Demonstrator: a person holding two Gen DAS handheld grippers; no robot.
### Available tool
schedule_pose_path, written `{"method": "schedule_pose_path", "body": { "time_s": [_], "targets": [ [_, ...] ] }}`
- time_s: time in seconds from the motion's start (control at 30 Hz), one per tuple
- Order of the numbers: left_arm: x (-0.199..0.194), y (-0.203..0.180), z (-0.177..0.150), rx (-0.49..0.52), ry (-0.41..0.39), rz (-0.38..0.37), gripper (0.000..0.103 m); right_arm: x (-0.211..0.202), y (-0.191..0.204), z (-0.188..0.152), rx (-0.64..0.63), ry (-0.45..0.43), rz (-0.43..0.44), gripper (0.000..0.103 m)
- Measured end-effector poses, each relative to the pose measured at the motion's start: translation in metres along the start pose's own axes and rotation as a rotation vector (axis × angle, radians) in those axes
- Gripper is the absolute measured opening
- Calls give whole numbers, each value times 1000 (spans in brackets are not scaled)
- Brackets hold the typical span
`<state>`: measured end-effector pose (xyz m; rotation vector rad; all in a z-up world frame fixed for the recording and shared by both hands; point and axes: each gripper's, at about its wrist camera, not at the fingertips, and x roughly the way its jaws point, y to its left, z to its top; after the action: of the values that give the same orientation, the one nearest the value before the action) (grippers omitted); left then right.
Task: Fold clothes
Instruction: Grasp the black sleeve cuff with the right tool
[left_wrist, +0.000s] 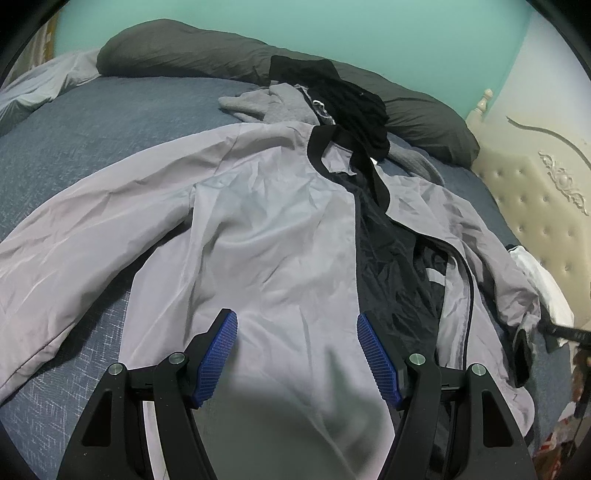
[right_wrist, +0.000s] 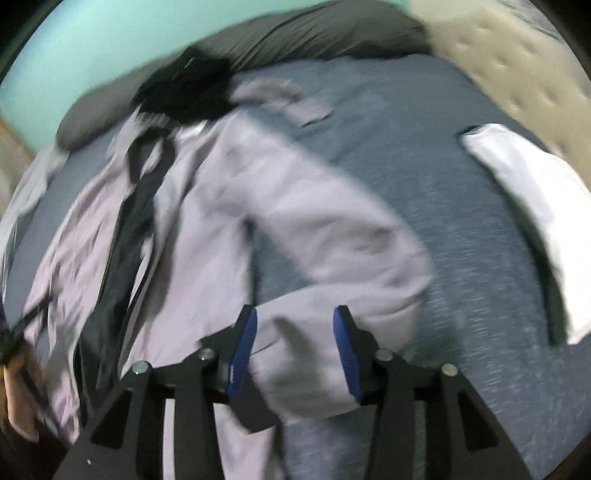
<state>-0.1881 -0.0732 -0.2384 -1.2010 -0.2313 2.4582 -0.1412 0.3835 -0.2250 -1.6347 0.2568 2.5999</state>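
Overhead: left gripper (left_wrist: 297, 325) fingers wide, right gripper (right_wrist: 294, 321) fingers apart, empty; crinkly lilac jacket (left_wrist: 258, 229) unzipped.

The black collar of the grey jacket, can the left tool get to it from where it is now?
Probably yes. The black collar lies exposed beyond the open left tool, with only flat grey jacket between them; the black garment sits just behind it.

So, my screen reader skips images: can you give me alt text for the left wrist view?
A light grey jacket lies spread open on a blue bedspread, its dark lining showing along the unzipped front. The left gripper hangs over its lower part, blue pads apart, nothing between them. Black clothing and a dark pillow lie beyond.
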Motion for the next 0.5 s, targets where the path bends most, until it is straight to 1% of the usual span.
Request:
{"method": "schedule_pose_path", "body": {
  "time_s": [0.03, 0.07, 0.1, 0.27, 0.37, 0.5],
  "targets": [
    [-1, 0, 0, -1, -1, -1, 71, 5, 8, -2, -20, 16, -8, 48],
    [-2, 1, 0, -2, -3, -2, 71, 9, 16, -5, -39, 29, -18, 56],
    [-3, 2, 1, -5, -6, -3, 71, 14, 23, -7, -58, 42, -28, 58],
    [-5, 4, 3, -17, -12, -8, 71, 26, 56, -18, -154, 79, -129, 66],
    [-6, 3, 3, -16, -12, -12, 71, 33, 70, -24, -208, 90, -228, 67],
    [-7, 6, 4, -21, -13, -12, 71, 49, 83, -32, -249, 109, -318, 67]
  ]
}}
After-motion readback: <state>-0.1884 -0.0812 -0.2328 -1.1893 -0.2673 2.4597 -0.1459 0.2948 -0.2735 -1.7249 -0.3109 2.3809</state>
